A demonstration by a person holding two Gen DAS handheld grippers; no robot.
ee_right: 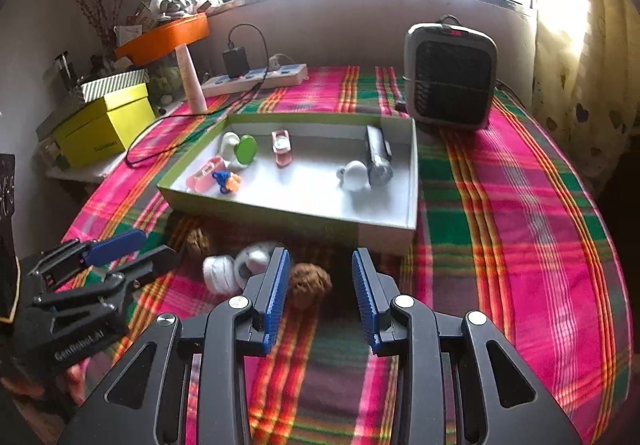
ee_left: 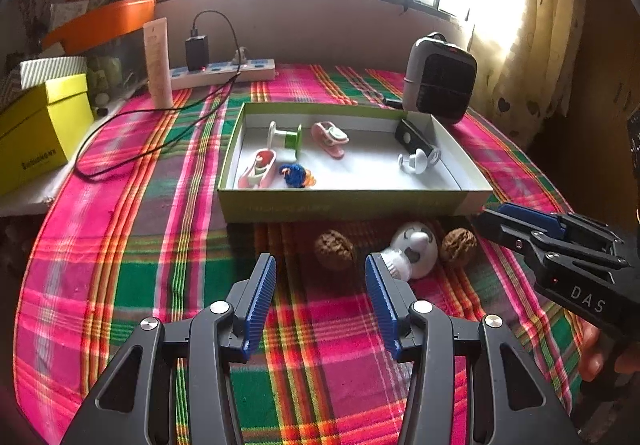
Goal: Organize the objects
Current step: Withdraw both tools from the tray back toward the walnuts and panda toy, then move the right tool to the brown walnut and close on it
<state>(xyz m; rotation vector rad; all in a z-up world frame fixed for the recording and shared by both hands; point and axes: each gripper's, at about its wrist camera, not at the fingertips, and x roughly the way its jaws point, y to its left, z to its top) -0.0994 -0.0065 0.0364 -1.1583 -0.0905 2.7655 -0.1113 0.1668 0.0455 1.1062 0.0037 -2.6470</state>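
Left gripper: jaws wide, empty, above the cloth.
Right gripper: jaws wide, one walnut between them.
Tray: held small items.

Pink-green-orange plaid tablecloth, green-walled white tray, brown walnuts, yellow box.

Plaid tablecloth in pink, green and orange, spread across the whole table. At the far right, a grey fan heater, standing upright. At the far middle, a white power strip with a black charger plugged in, its cable looping left. Beside it, an upright cream tube. Far left, a yellow box beneath an orange tub.
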